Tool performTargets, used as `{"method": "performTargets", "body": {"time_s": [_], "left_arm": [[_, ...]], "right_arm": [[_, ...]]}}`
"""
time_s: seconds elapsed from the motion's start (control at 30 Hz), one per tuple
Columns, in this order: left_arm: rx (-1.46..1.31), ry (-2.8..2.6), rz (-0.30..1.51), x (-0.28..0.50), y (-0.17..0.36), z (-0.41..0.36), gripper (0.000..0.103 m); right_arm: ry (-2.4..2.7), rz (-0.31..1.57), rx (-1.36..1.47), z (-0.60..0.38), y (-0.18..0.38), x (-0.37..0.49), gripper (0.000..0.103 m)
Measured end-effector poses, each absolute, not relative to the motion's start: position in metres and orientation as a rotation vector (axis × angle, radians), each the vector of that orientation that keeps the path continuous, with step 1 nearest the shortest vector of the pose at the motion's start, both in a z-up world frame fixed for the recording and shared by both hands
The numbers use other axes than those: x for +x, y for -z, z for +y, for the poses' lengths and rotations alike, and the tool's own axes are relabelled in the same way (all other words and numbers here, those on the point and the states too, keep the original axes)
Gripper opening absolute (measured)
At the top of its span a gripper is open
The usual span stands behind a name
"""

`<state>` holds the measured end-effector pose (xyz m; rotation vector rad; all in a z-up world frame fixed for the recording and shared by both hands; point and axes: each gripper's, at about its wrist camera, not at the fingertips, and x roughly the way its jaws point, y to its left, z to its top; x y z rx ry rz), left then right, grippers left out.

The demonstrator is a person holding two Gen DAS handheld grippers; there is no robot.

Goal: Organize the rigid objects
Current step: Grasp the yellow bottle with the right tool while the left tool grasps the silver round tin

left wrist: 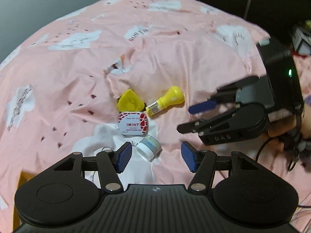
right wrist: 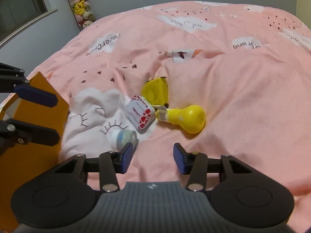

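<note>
Four small objects lie together on the pink bed cover [left wrist: 175,62]: a yellow tape measure [left wrist: 129,101], a yellow bulb-shaped bottle [left wrist: 167,101], a white and red mint tin [left wrist: 133,123] and a small white jar with a glittery lid [left wrist: 149,147]. My left gripper [left wrist: 156,156] is open and empty, just in front of the jar. My right gripper [right wrist: 153,159] is open and empty, close to the jar [right wrist: 123,138], with the tin [right wrist: 141,114], bottle [right wrist: 184,118] and tape measure [right wrist: 155,92] beyond. The right gripper also shows in the left wrist view [left wrist: 186,118], to the right of the objects.
An orange box [right wrist: 38,128] stands at the left in the right wrist view, with the left gripper's fingers [right wrist: 37,97] in front of it. Stuffed toys [right wrist: 80,3] hang by the wall beyond the bed. Dark furniture [left wrist: 252,0] stands beyond the bed's far right edge.
</note>
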<state>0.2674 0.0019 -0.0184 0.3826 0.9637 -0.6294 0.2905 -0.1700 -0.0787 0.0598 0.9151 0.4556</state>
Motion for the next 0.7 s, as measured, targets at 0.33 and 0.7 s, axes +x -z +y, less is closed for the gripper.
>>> {"method": "performTargets", "body": {"time_s": [0.33, 0.7], "left_arm": [[0.657, 0.774, 1.058, 0.297, 0.062, -0.035, 0.069], [0.801, 0.803, 1.153, 0.316, 0.102, -0.057, 0.065]], "right_arm": [[-0.457, 0.830, -0.119, -0.169, 0.065, 0.318, 0.046], [-0.625, 0.921, -0.359, -0.140, 0.091, 0.357, 0.043]]}}
